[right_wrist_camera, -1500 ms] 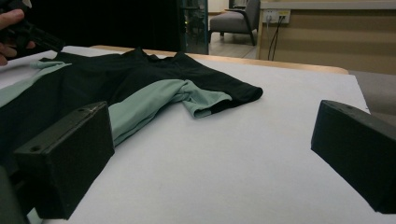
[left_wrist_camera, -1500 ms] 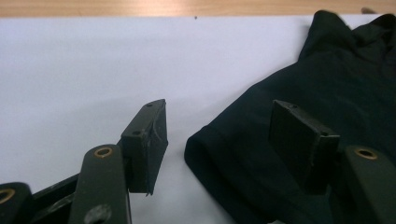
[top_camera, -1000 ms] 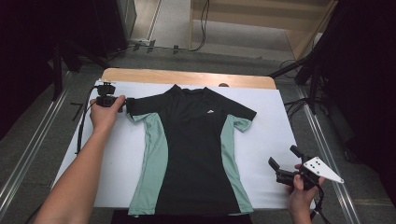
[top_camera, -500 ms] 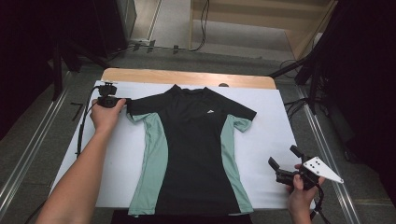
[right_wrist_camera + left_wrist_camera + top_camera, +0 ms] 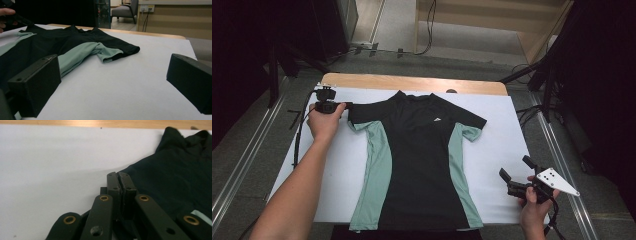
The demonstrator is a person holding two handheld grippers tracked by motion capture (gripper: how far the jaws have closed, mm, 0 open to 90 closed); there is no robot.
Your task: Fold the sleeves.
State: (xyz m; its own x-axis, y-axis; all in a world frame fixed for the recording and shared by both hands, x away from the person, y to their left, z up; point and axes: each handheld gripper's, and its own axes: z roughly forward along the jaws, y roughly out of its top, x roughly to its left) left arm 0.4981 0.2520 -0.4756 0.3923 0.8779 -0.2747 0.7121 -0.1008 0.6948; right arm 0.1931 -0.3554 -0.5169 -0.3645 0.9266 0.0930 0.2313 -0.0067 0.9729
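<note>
high view: the shirt (image 5: 419, 165) lies flat, front up, on the white sheet (image 5: 502, 145), collar toward 12 o'clock. it looks like thin sports knit, black down the middle with mint side panels and a small white logo on the chest. at about 10 o'clock the left gripper (image 5: 343, 106) sits at the tip of one sleeve (image 5: 362, 114); its jaws have just been closing, and a second ago they stood apart at that same sleeve end. that reads as the grasp being made, so the sleeve is likely ready to be lifted or folded inward. the right gripper (image 5: 516, 176) waits at 4 o'clock, off the cloth, above bare sheet.

left gripper view: the two black jaws meet, pads pressed together, right at the sleeve's edge; a thin bit of dark fabric seems pinched between them.

right gripper view: the blocky matte jaws stand wide apart with nothing between them. the other sleeve (image 5: 112, 51) lies toward 12 o'clock, its mint underside curled up.
</note>
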